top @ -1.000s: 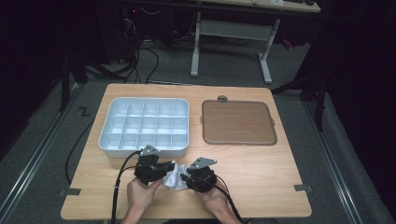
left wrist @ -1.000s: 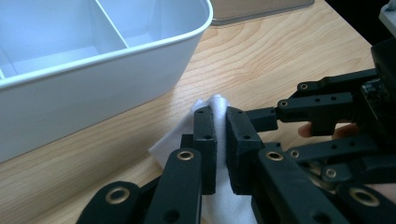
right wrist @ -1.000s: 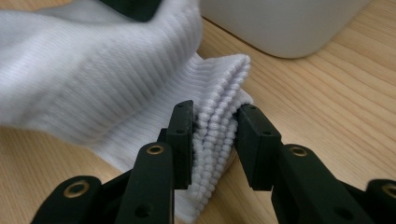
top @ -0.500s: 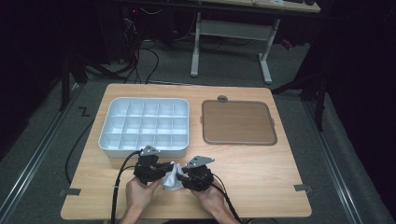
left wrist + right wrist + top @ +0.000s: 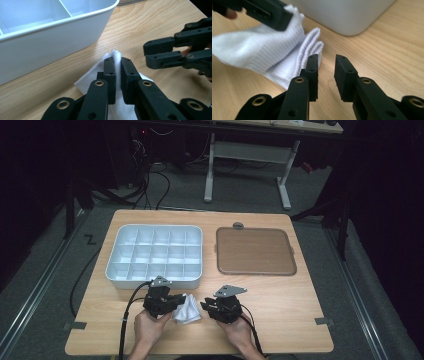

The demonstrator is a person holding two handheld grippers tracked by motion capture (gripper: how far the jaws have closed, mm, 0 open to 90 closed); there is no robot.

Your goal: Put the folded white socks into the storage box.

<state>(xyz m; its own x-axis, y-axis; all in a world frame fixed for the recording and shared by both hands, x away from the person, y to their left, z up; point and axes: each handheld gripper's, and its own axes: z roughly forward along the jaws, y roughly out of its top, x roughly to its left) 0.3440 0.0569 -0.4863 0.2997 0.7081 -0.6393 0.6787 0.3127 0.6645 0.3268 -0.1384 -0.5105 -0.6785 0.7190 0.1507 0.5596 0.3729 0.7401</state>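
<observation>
My grippers, left [image 5: 176, 301] and right [image 5: 206, 306]: black. Sock [image 5: 187, 310]: white, ribbed knit. Tray [image 5: 155, 281]: white. Mat [image 5: 255, 251]: brown. Bench [image 5: 280, 300]: pale wood grain.

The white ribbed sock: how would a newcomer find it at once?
Start at the light wooden table and go to its near edge, in front of the white divided plastic tray. The white ribbed sock lies crumpled there, pinched by the left tool. It is the only soft fabric item.
</observation>
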